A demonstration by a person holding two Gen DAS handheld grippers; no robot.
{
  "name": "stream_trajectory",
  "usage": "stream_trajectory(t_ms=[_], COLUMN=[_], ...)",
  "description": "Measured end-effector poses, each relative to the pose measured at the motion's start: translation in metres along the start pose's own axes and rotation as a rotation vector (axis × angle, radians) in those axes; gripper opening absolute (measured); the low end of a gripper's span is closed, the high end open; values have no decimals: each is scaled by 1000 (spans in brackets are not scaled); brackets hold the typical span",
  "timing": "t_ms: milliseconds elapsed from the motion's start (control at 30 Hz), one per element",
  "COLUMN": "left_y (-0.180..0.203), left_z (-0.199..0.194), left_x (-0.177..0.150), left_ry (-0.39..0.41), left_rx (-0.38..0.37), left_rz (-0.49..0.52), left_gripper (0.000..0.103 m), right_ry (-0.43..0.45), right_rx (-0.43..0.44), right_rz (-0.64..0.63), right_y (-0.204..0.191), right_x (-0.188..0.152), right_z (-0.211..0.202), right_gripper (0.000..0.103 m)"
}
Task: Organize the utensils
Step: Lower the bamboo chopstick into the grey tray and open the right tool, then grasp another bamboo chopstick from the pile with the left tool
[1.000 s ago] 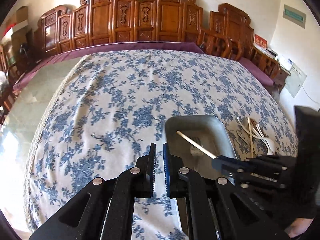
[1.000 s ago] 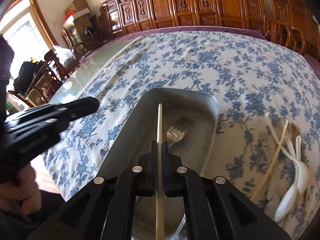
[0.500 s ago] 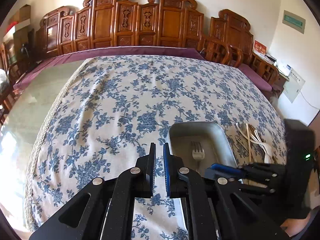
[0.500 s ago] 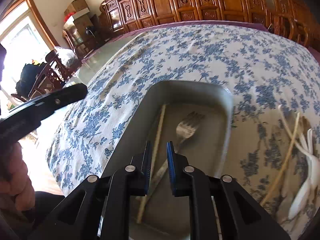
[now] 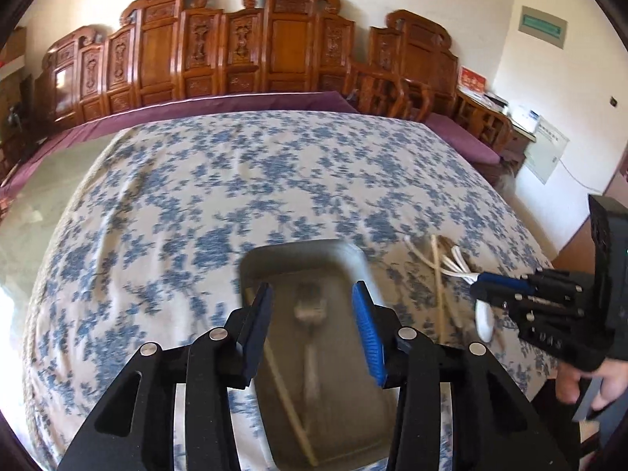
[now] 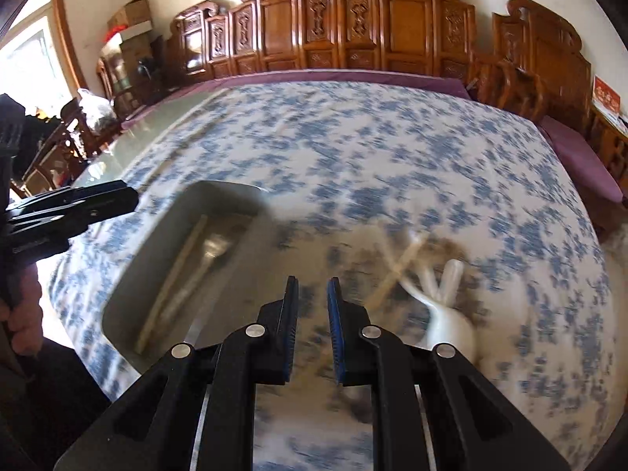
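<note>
A grey metal tray (image 5: 353, 259) (image 6: 129, 286) lies on the floral tablecloth and holds a fork (image 5: 310, 310) (image 6: 212, 251) and one chopstick (image 5: 286, 396) (image 6: 172, 282). My left gripper (image 5: 312, 306) is open and empty, hovering over the tray. My right gripper (image 6: 312, 294) is open and empty, above the cloth between the tray and the loose utensils. White spoons (image 6: 447, 314) (image 5: 482, 318) and another chopstick (image 6: 396, 271) (image 5: 437, 282) lie on the cloth right of the tray. Both views are blurred.
The blue floral tablecloth (image 5: 235, 196) covers a large table with a bare glass strip (image 5: 35, 204) at the left. Carved wooden chairs (image 5: 235, 47) line the far side. The right gripper shows in the left wrist view (image 5: 482, 286).
The right gripper let the chopstick go into the tray, opened wider and swung right toward the loose utensils. The left gripper opened from shut and shifted over the tray.
</note>
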State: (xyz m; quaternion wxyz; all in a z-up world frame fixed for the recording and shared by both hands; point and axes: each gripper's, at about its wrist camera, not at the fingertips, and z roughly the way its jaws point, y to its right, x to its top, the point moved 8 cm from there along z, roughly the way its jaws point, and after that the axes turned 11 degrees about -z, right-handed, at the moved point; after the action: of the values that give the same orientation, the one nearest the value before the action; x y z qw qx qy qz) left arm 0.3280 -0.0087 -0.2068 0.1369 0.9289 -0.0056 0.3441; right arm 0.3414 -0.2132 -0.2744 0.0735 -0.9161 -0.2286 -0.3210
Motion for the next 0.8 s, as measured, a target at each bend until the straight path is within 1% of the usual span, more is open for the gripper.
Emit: stream_trajectory(t_ms=[33,100,200,300,467,600,667,733,800], left_y=[8,22,39,58,87,111,119,128,135], left_z=[4,12,23,35,50,58,62,69,77], left_x=[-2,-5,-12,-20,-37,-50,-55,-61,-66], left_ry=[-6,-25,-46,-75,-110,-139,-144,-163,-185], left_rx=[-7,-17,-21,-40,-64,-102,-107,-112,-114], left_rz=[10,28,56,82,125,143,150,156,158], left_gripper=[41,41,41,41,41,40,38,31,28], right_ry=[-3,-7,-13,-20,-28,-42,-49,-55,-72], right_rx=[-20,-35,-59,-85,-120,-142,-143,-145,-145], right_rz=[-2,3,12,27,50,56,64,81,79], right_y=[12,28,46,64,86,99,103,108,111], right_x=[-3,-7,-16,-28,-50,-72,-81,-91,-99], right_z=[-2,-4,-6,-7,-14,-22,-24,-24,-22], right_gripper=[17,17,17,17,17,19,19,21,21])
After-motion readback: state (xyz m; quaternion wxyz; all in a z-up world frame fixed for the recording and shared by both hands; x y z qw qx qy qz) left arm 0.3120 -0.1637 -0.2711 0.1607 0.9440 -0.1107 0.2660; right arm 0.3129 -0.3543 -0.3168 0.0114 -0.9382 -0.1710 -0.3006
